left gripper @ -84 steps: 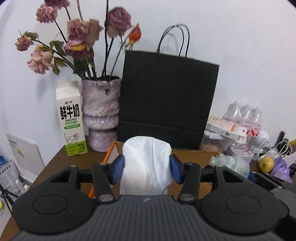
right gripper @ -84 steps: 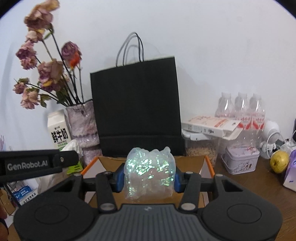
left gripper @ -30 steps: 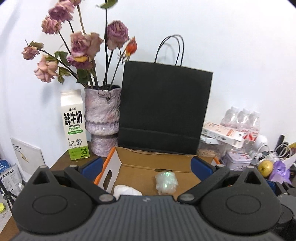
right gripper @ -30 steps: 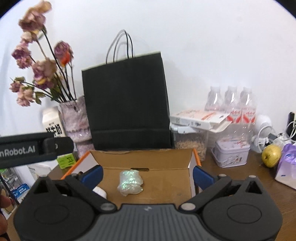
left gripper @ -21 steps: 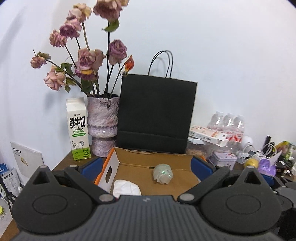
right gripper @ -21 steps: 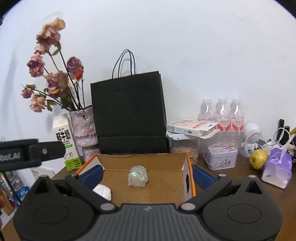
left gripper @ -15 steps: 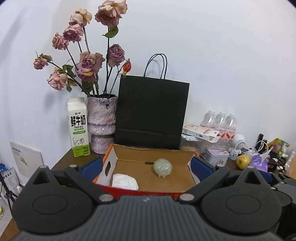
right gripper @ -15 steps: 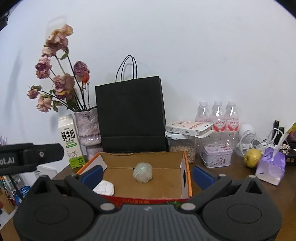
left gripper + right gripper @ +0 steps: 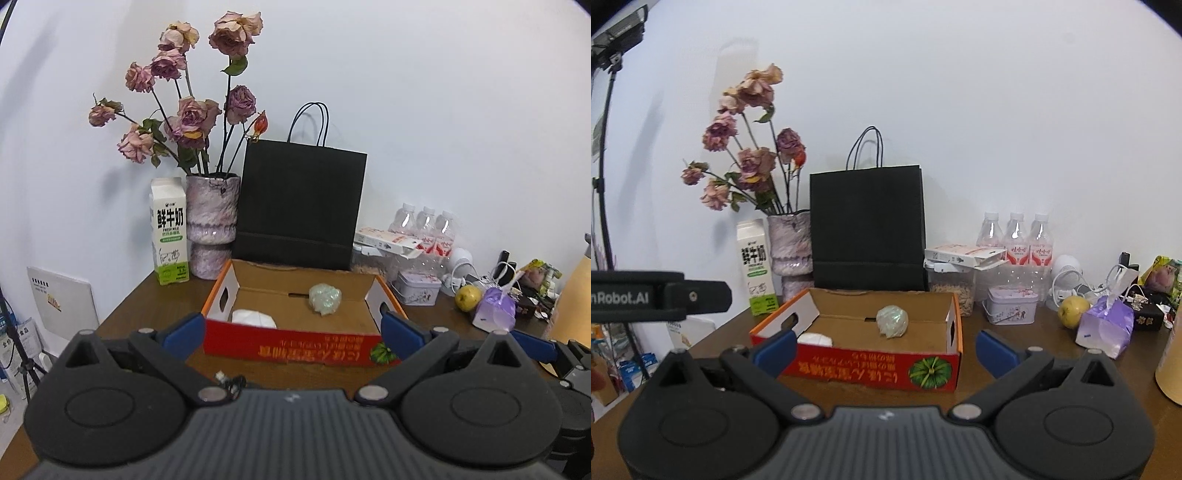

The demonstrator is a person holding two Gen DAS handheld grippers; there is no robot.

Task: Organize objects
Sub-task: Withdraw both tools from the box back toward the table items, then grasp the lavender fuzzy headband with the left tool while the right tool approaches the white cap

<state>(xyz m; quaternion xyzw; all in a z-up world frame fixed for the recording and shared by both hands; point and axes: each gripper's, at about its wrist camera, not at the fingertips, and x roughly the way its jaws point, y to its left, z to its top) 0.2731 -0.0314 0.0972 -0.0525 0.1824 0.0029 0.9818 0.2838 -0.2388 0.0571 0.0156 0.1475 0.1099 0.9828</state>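
Observation:
An open cardboard box (image 9: 295,349) (image 9: 864,367) with a red front wall stands on the brown table. Inside it lie a white tissue bundle (image 9: 253,318) (image 9: 815,338) at the front left and a shiny iridescent wrapped ball (image 9: 325,298) (image 9: 892,321) near the back wall. My left gripper (image 9: 293,334) is open and empty, held back from the box's front wall. My right gripper (image 9: 884,349) is likewise open and empty, in front of the box. The left gripper's body (image 9: 657,295) shows at the left edge of the right wrist view.
Behind the box stand a black paper bag (image 9: 299,206), a vase of dried roses (image 9: 210,225) and a milk carton (image 9: 169,230). To the right are water bottles (image 9: 1015,236), a tin (image 9: 1012,310), a yellow fruit (image 9: 1073,310) and a purple tissue pack (image 9: 1104,328).
Both grippers let go of the tissue bundle and the shiny ball into the box, opened wide, and drew back from it; the box's red front wall has come into view.

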